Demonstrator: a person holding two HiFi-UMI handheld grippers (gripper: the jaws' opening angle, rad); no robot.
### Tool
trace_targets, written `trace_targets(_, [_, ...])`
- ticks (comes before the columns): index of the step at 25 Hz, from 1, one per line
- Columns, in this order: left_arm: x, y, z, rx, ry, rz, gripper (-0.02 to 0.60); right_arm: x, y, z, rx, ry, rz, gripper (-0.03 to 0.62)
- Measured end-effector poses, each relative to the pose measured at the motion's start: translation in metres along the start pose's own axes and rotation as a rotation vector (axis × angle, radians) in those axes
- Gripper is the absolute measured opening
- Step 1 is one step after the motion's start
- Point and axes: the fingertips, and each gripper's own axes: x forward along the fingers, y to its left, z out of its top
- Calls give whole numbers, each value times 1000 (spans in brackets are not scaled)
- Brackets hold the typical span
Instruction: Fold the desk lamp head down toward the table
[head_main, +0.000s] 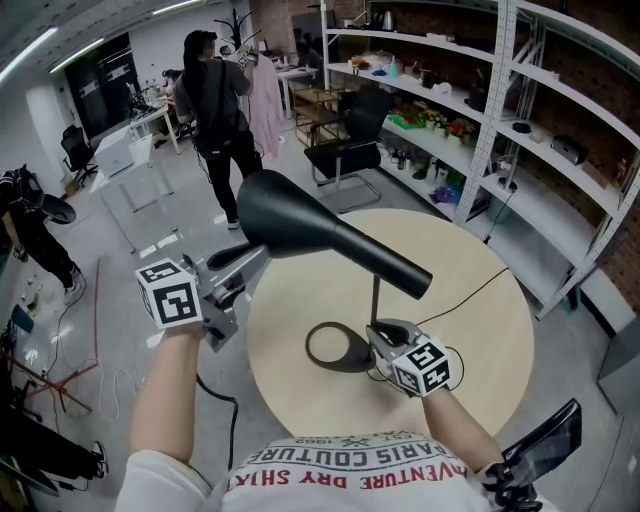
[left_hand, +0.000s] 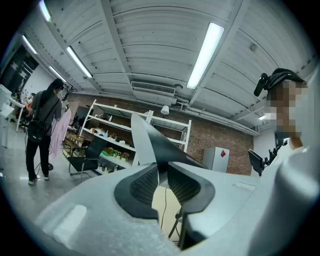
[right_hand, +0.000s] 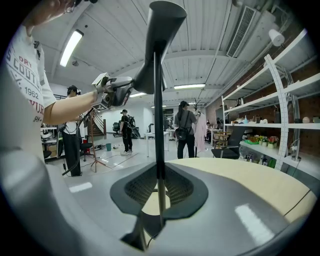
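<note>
Black desk lamp (head_main: 345, 300) stood near the front middle of the round table (head_main: 490, 340). Ring base (head_main: 335, 347) was flat on the top and the thin stem (head_main: 376, 300) upright. The cone-shaped head (head_main: 320, 232) sat high and slanted, wide end to the left, narrow end at the stem top. Head was not folded down yet, well above the table.

Left gripper (head_main: 238, 272) was clamped on the rim of the head's wide end. In the left gripper view its pads (left_hand: 142, 184) pinched a thin edge of the shade, with only a sliver of it between them. Right gripper (head_main: 388, 335) was closed on the stem low down, just above the base. The right gripper view showed the stem running straight up between the jaws, both sides touching it.

Judged step: right one bracing the lamp, left one about to swing the head down.

Risks from here:
- The rim grip looked shallow and the shade is smooth and tapered, so a downward pull could slide the pads off the edge.
- The stem is thin and round and could twist or slip in the right jaws if the hinge was stiff. The base would then lift or skid on the smooth top instead of the joint bending.
- Pulling sideways rather than along the hinge arc could tip the whole lamp.
- The cord (head_main: 480, 290) trailed off the right side, so a dragged base could tug it.
- A head dropped fast could strike the right gripper or the table
</note>
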Motion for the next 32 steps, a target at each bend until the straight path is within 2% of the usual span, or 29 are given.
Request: trace_targets(32, [0, 10, -60, -152, 9, 10, 69, -1, 0, -2, -3, -12, 19, 48])
